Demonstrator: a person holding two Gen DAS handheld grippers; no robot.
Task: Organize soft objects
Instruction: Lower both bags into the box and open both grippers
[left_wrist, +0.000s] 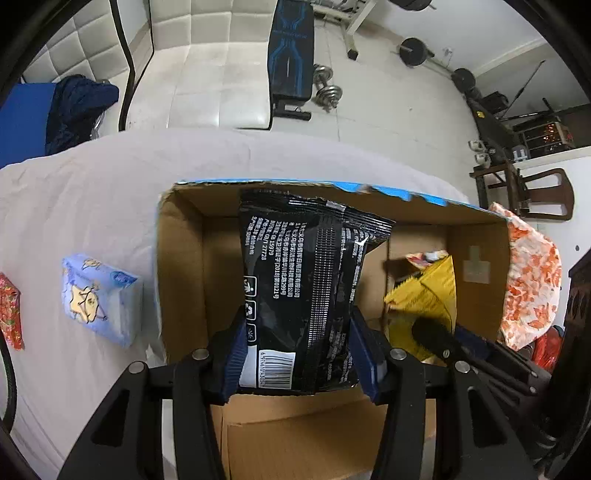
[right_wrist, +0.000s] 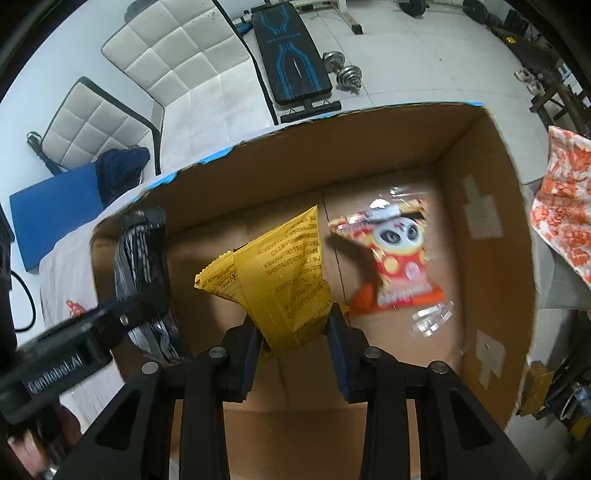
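Panda packet (right_wrist: 397, 258) already in cardboard box (left_wrist: 181, 266); left gripper (left_wrist: 297, 354) clamps black pouch (left_wrist: 306, 277), right gripper (right_wrist: 293, 345) clamps yellow packet (right_wrist: 284, 273) above it; blue tissue pack (left_wrist: 101, 299) remains near the bed's left edge

Home, prob. a living rm doubling as gym: weight bench (left_wrist: 290, 55), dumbbells (left_wrist: 327, 88) and barbell plates (left_wrist: 413, 50) on tiled floor (left_wrist: 399, 107), padded white chairs (right_wrist: 173, 48), wooden chair (left_wrist: 543, 192), cloth-covered table (left_wrist: 92, 192).

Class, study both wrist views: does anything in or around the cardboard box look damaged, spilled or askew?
The cardboard box has a ragged, torn top rim. Inside it, the panda snack packet lies tilted on the floor.
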